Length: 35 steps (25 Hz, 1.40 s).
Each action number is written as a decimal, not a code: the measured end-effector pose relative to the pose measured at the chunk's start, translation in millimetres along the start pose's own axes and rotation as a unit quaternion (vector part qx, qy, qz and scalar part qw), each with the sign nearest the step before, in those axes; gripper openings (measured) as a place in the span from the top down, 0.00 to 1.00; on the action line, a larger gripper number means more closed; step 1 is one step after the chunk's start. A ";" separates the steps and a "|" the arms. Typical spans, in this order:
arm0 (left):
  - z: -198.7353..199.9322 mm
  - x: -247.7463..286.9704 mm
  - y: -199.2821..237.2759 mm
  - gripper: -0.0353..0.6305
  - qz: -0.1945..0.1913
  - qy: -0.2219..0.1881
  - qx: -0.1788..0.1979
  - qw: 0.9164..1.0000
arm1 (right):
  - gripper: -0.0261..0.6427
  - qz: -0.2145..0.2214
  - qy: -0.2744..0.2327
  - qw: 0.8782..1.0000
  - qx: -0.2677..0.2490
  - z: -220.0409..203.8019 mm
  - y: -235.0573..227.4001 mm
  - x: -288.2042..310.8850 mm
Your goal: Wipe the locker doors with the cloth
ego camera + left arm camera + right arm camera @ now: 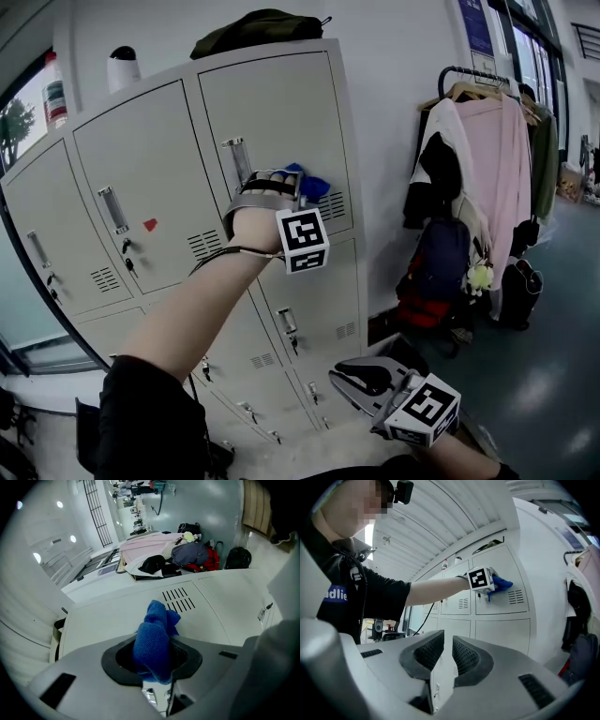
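A bank of pale grey lockers fills the left of the head view. My left gripper is raised to the upper right locker door and is shut on a blue cloth. The cloth is pressed to the door just above its vent slots. In the left gripper view the cloth bunches out between the jaws of the left gripper. My right gripper hangs low at the bottom right, away from the lockers. There the right gripper has its jaws almost together with nothing between them.
A metal door handle sits just left of the cloth. A dark bag and a bottle rest on top of the lockers. A clothes rack with hanging garments and a backpack stands to the right.
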<state>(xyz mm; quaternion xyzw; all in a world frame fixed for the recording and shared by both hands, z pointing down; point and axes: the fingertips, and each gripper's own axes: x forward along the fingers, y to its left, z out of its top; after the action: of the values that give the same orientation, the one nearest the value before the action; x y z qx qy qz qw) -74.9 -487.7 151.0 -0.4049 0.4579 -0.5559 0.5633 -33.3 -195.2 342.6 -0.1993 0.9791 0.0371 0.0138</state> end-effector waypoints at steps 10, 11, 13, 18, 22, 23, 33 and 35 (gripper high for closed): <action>22.7 13.1 -24.1 0.78 -0.005 -0.012 0.000 1.000 | 0.88 -0.009 0.005 1.000 -0.001 -3.6 2.7 0.7; 31.6 16.5 -25.3 0.78 -0.003 -0.014 0.007 1.000 | 0.88 -0.014 0.008 1.000 0.004 -3.0 1.3 -1.3; 51.9 23.2 -31.6 0.78 -0.003 -0.022 0.021 1.000 | 0.88 -0.021 0.011 1.000 0.001 -6.3 -3.1 -5.8; 85.0 31.7 -56.8 0.78 -0.012 -0.038 0.049 0.998 | 0.88 -0.038 0.010 0.999 0.004 -12.2 -8.7 -14.5; 84.1 16.8 -71.4 0.78 -0.018 -0.053 0.048 0.997 | 0.88 -0.037 0.009 0.999 0.000 -11.9 -3.4 -13.1; 80.3 8.8 -73.0 0.78 -0.016 -0.056 0.048 0.997 | 0.88 -0.034 0.009 0.999 0.001 -11.6 -0.3 -10.2; -8.9 -34.5 -87.7 0.78 -0.016 -0.021 0.052 0.998 | 0.88 0.026 0.015 0.999 -0.011 0.5 38.3 27.3; -22.4 -28.6 -94.7 0.78 -0.026 -0.010 0.046 0.999 | 0.88 0.030 0.016 0.999 -0.011 0.4 40.6 30.3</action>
<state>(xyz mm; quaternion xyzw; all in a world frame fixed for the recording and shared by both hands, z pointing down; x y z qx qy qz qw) -119.6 -463.1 238.7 -0.3963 0.4156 -0.5869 0.5708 -77.1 -169.6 343.7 -0.1705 0.9843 0.0451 -0.0050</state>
